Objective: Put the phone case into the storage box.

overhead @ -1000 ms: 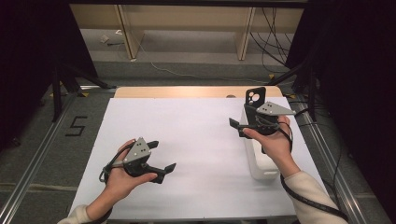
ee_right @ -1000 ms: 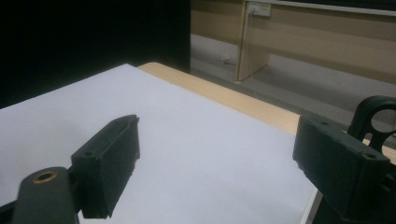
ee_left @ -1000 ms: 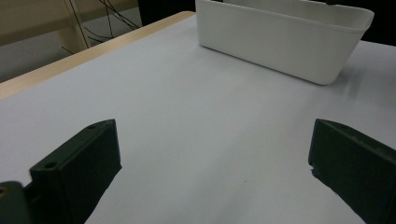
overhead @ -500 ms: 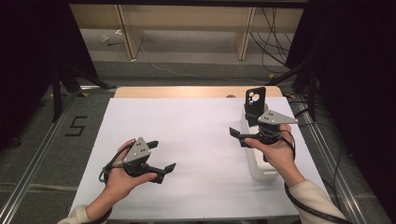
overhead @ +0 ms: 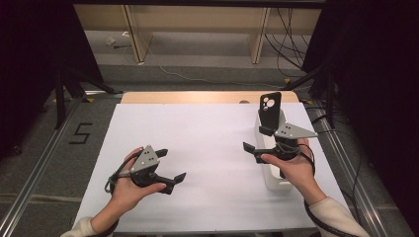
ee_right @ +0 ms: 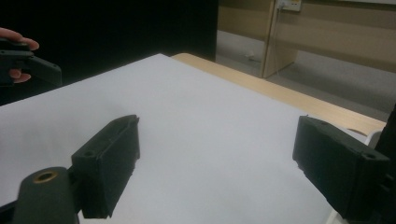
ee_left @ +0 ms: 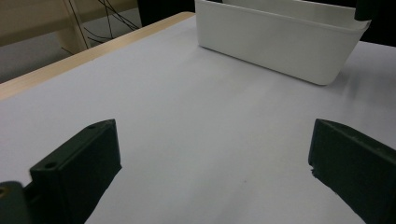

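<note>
My left gripper [overhead: 170, 166] rests low over the white table sheet [overhead: 212, 133] at the front left, held in a hand, jaws open and bare. In the left gripper view its jaws [ee_left: 212, 130] point across the sheet at a white bin [ee_left: 280, 42]. That long white bin [overhead: 274, 183] stands at the right of the table. A black phone case [overhead: 270, 109] stands upright at its far end. My right gripper [overhead: 257, 139] hovers at the bin's left wall, open, with nothing between its jaws [ee_right: 215, 123].
A wooden strip [overhead: 197, 97] runs along the table's far edge, with floor, cables and wooden legs behind. Metal rails [overhead: 346, 163] flank the table. The person's left hand [ee_right: 16, 46] with its gripper appears at the far left of the right gripper view.
The right gripper has slid along the bin toward the table's near edge, away from the phone case. The left gripper has stayed where it was.
</note>
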A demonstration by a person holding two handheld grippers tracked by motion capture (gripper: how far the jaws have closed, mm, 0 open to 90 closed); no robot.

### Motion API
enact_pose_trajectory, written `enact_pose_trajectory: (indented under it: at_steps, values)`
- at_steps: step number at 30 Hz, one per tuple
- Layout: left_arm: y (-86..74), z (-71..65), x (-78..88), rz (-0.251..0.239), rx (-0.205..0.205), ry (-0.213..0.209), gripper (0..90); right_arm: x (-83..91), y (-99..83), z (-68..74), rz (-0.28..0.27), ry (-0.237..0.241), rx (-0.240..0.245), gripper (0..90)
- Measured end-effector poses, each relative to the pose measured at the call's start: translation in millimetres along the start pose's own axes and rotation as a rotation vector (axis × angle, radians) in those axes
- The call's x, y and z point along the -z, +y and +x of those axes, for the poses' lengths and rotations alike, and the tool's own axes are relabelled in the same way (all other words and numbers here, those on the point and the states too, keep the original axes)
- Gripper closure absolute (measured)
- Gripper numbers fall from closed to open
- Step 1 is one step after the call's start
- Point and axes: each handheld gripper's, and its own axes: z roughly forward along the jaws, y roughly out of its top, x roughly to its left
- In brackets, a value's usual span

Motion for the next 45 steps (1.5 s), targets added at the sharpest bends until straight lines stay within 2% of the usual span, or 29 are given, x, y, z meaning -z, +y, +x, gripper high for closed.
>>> enact_pose_trajectory:
  at_steps: [7, 45]
  values:
    - [0.0, 0.0, 0.2, 0.000, 0.000, 0.000, 1.9, 4.3, -4.3, 2.4, 0.013, 0.008, 0.003, 15.6]
    - [-0.2, 0.4, 0.2, 0.003, 0.000, 0.001, 2.0, 26.7, -16.3, 14.8, 0.010, 0.032, 0.018, 15.5]
